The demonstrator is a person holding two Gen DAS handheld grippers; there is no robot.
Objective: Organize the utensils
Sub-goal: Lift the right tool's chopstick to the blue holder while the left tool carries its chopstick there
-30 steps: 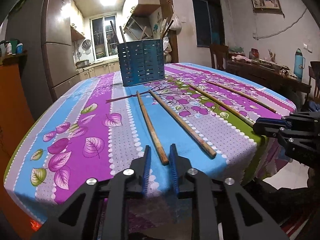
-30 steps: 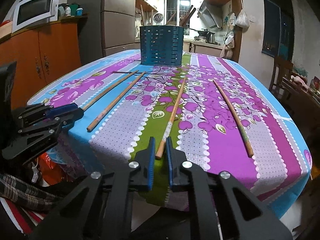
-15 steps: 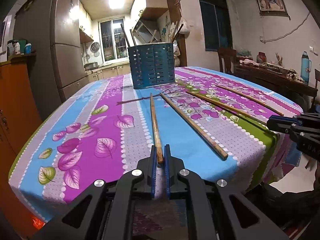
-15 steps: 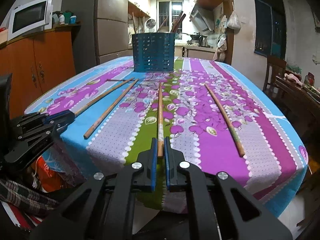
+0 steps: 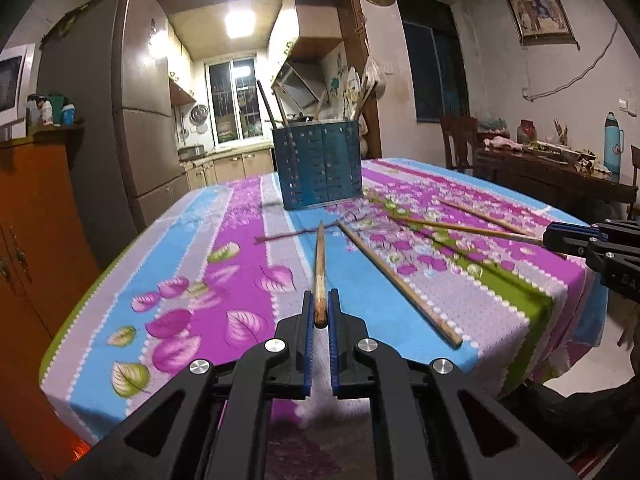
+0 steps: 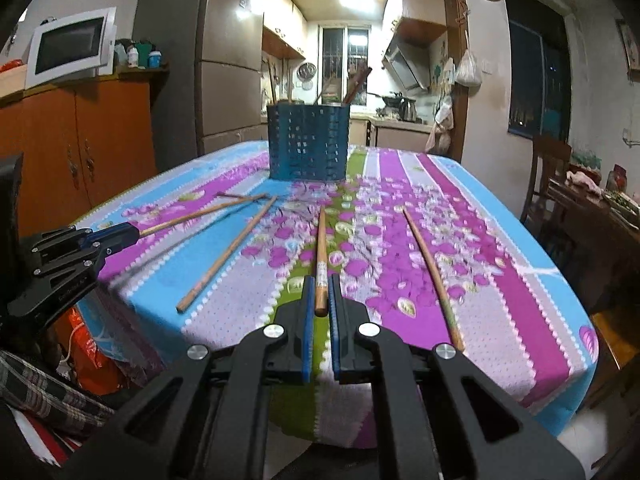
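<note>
My left gripper (image 5: 320, 307) is shut on the near end of a wooden chopstick (image 5: 319, 268) that points toward the blue perforated utensil holder (image 5: 322, 166) at the far end of the table. Beside it lies a second chopstick (image 5: 396, 282). My right gripper (image 6: 321, 292) is shut on the near end of another chopstick (image 6: 321, 248), lifted slightly over the green stripe. To its right a loose chopstick (image 6: 432, 272) rests on the cloth, and one more (image 6: 228, 254) lies to the left. The holder (image 6: 308, 142) has several sticks standing in it.
The table wears a floral cloth (image 5: 192, 288) in blue, purple and green. An orange cabinet (image 6: 80, 140) with a microwave (image 6: 70, 46) stands left, a fridge (image 5: 136, 120) behind. A dark side table (image 5: 552, 172) with clutter and a chair (image 6: 548, 176) are on the right.
Both grippers closed on the near ends of their chopsticks and rose a little, so each held stick now points straight ahead toward the holder.
</note>
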